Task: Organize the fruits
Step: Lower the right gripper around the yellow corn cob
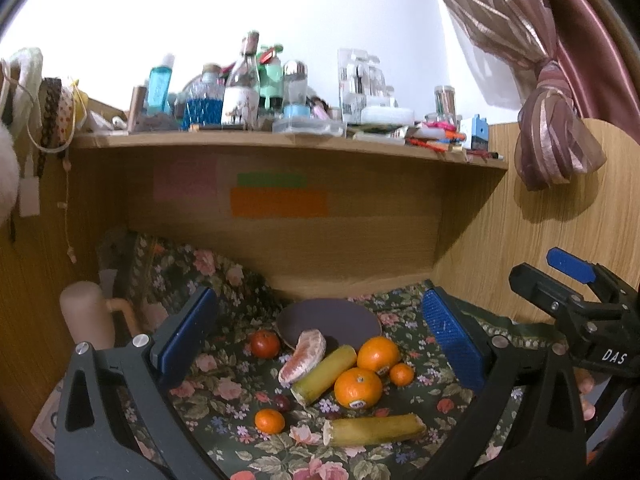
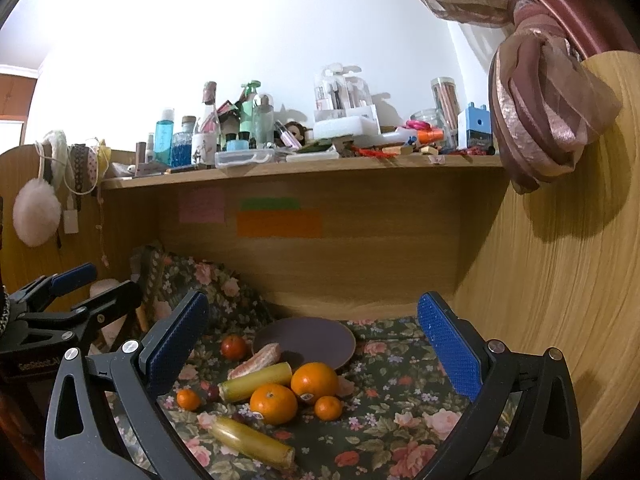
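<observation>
Fruits lie on a floral cloth in front of a dark purple plate (image 1: 330,318) (image 2: 306,340). Two large oranges (image 1: 358,387) (image 2: 274,398), several small tangerines (image 1: 270,421) (image 2: 188,399), a peeled citrus piece (image 1: 304,356) (image 2: 256,360) leaning on the plate's rim, a red tomato-like fruit (image 1: 265,344) (image 2: 234,347) and two yellow-green cane pieces (image 1: 374,430) (image 2: 252,442) are there. My left gripper (image 1: 320,344) is open and empty above the pile. My right gripper (image 2: 312,354) is open and empty, also hovering over the fruits; it shows at the right of the left wrist view (image 1: 568,276).
A wooden desk back panel (image 1: 320,232) with coloured sticky notes stands behind the plate. A cluttered shelf (image 2: 304,168) of bottles runs above. A wooden side wall (image 2: 540,280) closes the right. A wooden mallet (image 1: 86,316) stands at the left.
</observation>
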`<state>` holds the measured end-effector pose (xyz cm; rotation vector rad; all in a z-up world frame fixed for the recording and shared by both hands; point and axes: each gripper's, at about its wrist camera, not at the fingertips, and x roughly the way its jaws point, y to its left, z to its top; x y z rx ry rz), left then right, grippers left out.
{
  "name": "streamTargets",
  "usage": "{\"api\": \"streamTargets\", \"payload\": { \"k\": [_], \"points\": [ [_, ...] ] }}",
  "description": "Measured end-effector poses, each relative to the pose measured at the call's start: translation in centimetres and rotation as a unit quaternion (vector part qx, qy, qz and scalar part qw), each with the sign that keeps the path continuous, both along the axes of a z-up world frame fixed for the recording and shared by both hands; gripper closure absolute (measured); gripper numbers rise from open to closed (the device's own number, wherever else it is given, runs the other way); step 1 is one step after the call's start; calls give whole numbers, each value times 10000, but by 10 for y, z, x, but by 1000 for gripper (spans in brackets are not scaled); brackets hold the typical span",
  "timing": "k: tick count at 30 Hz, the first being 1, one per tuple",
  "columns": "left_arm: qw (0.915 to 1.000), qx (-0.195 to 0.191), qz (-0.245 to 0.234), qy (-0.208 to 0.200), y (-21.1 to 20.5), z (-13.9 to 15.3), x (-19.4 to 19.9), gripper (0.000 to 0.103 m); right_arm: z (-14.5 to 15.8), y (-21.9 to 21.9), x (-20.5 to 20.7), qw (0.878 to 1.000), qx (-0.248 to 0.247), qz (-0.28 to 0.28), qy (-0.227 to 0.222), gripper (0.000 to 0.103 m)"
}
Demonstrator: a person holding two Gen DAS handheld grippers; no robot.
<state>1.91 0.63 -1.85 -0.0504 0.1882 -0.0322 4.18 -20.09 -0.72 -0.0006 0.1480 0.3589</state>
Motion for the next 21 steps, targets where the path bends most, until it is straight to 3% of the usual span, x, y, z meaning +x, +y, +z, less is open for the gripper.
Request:
{"api": "streamTargets", "payload": {
  "k": [8,15,21],
  "points": [
    [9966,-63,-24,823,16,-40,21,0,-32,1,25,9971,-339,185,661,0],
    [9901,-10,69,1404,24,-78,32,0,-81,19,48,9829,-834,575,1535,0],
    [9825,-9,-14,1863,27,-106,40,12,-117,37,57,9681,-1064,943,2064,0]
  ]
}}
